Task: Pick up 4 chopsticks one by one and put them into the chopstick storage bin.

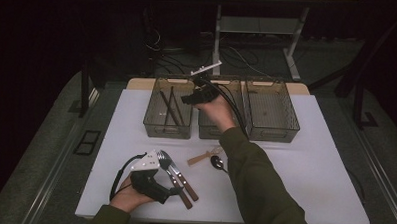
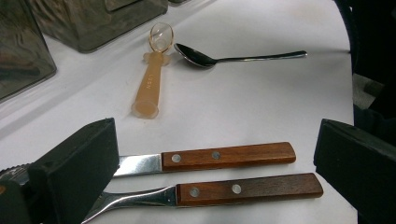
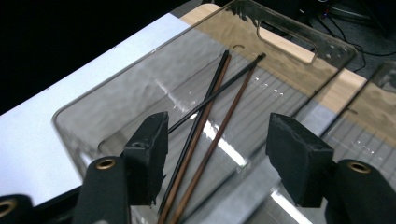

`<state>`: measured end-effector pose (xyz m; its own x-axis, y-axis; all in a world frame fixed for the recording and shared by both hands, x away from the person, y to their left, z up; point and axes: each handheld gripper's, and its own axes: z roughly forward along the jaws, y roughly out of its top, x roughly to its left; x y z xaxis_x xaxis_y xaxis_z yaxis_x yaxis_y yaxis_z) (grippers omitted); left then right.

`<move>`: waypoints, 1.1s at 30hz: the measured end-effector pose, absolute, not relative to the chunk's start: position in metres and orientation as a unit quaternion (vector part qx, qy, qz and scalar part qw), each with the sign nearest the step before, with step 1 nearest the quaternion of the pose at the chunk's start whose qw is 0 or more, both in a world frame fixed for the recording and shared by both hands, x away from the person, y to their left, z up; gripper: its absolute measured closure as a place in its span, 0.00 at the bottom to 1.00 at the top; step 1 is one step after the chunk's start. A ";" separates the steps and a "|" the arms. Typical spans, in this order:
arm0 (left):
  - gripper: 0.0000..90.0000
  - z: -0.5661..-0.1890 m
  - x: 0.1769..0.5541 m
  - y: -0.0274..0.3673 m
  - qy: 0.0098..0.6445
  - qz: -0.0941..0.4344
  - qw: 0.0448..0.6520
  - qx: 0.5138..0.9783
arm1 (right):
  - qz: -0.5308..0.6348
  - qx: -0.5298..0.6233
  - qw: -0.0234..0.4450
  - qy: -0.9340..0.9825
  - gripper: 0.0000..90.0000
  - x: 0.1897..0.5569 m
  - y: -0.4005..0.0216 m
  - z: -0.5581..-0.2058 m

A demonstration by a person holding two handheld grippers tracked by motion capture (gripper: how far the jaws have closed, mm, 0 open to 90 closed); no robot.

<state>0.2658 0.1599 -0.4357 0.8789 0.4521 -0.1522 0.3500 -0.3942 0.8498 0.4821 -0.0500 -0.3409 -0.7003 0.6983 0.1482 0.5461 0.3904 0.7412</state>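
On the white table [image 1: 304, 165] a knife [image 2: 224, 156] and a fork [image 2: 247, 186] with wooden handles lie side by side. My left gripper [image 2: 215, 158] rests low at the table's front, its jaws open on either side of both handles without touching them; in the high view this left gripper [image 1: 173, 191] sits at the handle ends. My right gripper [image 3: 217, 149] hangs open and empty over the left clear bin [image 3: 93, 121], where dark chopsticks [image 3: 205, 126] lie on the bottom. Seen from above, the right gripper [image 1: 191, 97] is at that left bin's [image 1: 153, 125] right edge.
Two more clear bins, a middle one [image 1: 208, 132] and a right one [image 1: 273, 132], stand in the same back row. A metal spoon [image 2: 205, 59] and an orange plastic spoon [image 2: 150, 84] lie mid-table. The right forearm [image 1: 254, 179] crosses the table's middle.
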 end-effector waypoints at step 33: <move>0.00 -0.437 0.265 0.160 0.244 0.055 0.484 0.839 | 0.445 0.327 0.072 0.831 0.39 0.376 -0.172 -0.369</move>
